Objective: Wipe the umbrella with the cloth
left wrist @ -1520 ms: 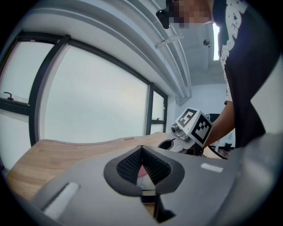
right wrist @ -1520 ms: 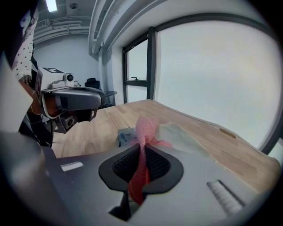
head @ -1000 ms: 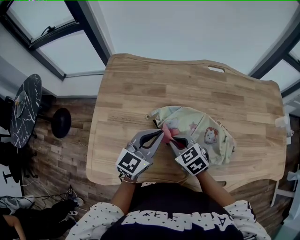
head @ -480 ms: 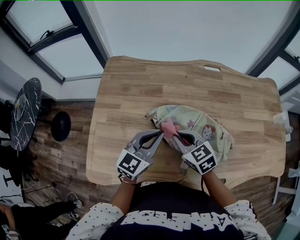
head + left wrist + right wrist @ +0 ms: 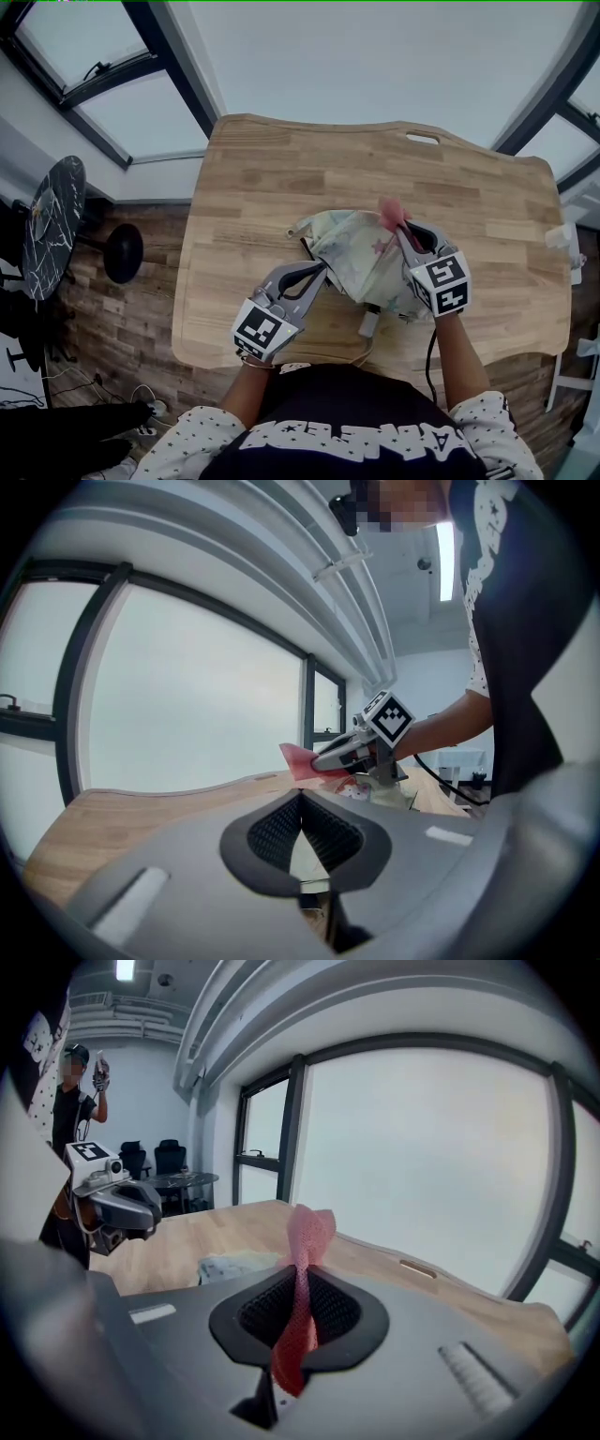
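Pink cloth point(image 5: 390, 212) pinched in right tongs point(image 5: 401, 229), near umbrella point(image 5: 352, 253).

Left gripper point(image 5: 317, 269) points nearly level, jaws closed on the umbrella point(image 5: 358, 249) edge. To its right and higher, the right gripper point(image 5: 400, 227) tilts down, pinching the cloth point(image 5: 388, 210).
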`<state>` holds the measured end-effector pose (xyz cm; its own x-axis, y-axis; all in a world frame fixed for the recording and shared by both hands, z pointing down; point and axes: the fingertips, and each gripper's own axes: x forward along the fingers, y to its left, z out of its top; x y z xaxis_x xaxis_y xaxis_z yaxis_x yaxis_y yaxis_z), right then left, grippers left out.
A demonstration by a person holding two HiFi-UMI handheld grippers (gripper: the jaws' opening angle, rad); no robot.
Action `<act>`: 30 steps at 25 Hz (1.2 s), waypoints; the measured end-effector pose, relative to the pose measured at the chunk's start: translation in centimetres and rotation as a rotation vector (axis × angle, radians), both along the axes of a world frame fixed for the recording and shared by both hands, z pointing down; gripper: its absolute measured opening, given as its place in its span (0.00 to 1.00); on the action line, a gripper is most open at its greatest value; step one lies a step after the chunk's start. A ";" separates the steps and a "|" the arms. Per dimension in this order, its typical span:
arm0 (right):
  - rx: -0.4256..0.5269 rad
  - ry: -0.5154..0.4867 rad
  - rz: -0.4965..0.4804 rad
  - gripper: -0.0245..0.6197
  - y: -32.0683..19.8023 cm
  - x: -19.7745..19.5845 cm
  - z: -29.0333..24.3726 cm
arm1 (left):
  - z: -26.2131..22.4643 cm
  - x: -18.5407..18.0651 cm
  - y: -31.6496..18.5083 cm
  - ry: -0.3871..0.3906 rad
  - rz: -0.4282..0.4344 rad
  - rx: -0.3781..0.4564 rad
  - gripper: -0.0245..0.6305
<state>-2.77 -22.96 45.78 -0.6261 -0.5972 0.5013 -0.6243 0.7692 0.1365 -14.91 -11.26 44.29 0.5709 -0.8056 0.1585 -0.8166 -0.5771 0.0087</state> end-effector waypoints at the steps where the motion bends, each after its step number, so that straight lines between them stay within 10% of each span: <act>1: 0.000 0.015 0.004 0.10 -0.5 0.2 0.2 | 0.0 0.0 0.0 0.000 -0.001 0.000 0.04; 30: -0.060 0.229 -0.177 0.10 5.1 -0.8 6.2 | -0.9 1.1 0.3 0.000 0.013 0.025 0.04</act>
<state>-3.59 -17.90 51.94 -0.5844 -0.4540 0.6725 -0.4380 0.8742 0.2095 -13.81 -10.92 43.37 0.5815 -0.8016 0.1388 -0.8090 -0.5878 -0.0056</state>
